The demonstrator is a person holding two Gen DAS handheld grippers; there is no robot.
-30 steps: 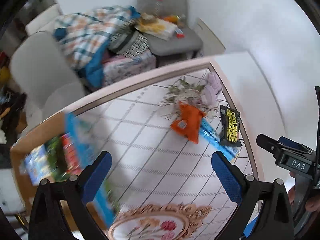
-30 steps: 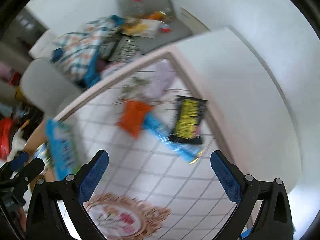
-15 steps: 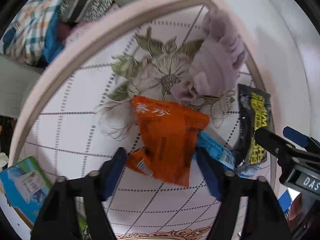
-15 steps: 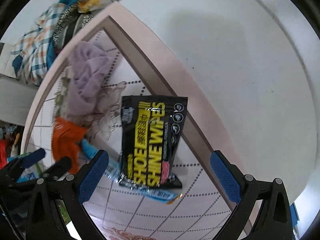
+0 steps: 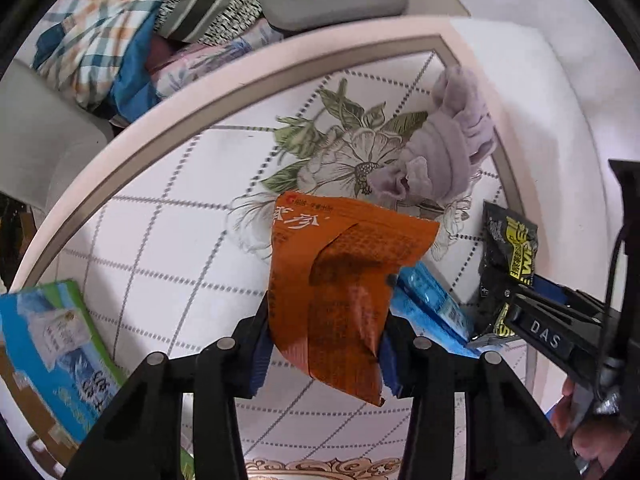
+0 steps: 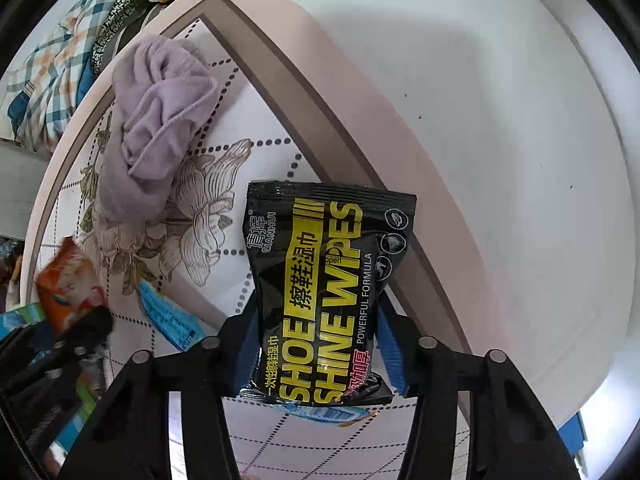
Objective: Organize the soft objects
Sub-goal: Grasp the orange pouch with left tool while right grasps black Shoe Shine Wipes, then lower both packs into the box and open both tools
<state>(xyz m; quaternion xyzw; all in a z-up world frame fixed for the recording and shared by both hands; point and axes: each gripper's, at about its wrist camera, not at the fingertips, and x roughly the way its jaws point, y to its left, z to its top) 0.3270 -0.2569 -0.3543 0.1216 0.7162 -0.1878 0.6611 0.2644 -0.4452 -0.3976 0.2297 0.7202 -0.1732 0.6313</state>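
Floral-tiled worktop below heaped laundry — left claw grips an orange packet, right claw a black wipes pack.

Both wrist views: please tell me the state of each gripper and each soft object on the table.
left gripper: shut on orange packet
right gripper: shut on black wipes pack
orange packet: gripped, creased
black wipes pack: gripped, sealed
purple cloth: crumpled, lying free
blue packet: lying flat, partly covered
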